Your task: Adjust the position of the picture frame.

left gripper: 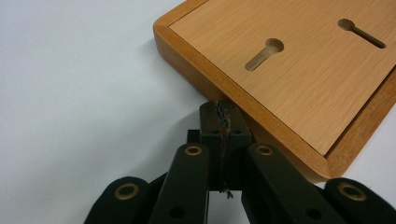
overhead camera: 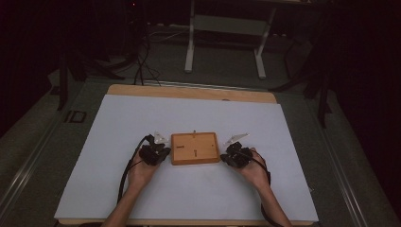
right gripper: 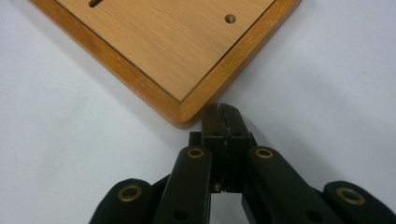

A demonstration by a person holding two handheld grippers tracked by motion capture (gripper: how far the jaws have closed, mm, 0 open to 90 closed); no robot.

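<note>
Bracing wooden board (overhead camera: 195,148) on desk (overhead camera: 142,118) between left gripper (overhead camera: 158,152) and right gripper (overhead camera: 231,153), fingers pressed together, apparently to steady it.

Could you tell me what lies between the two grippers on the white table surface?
The wooden board lies flat between the left gripper and the right gripper, one at each short edge, as the high view shows.
</note>
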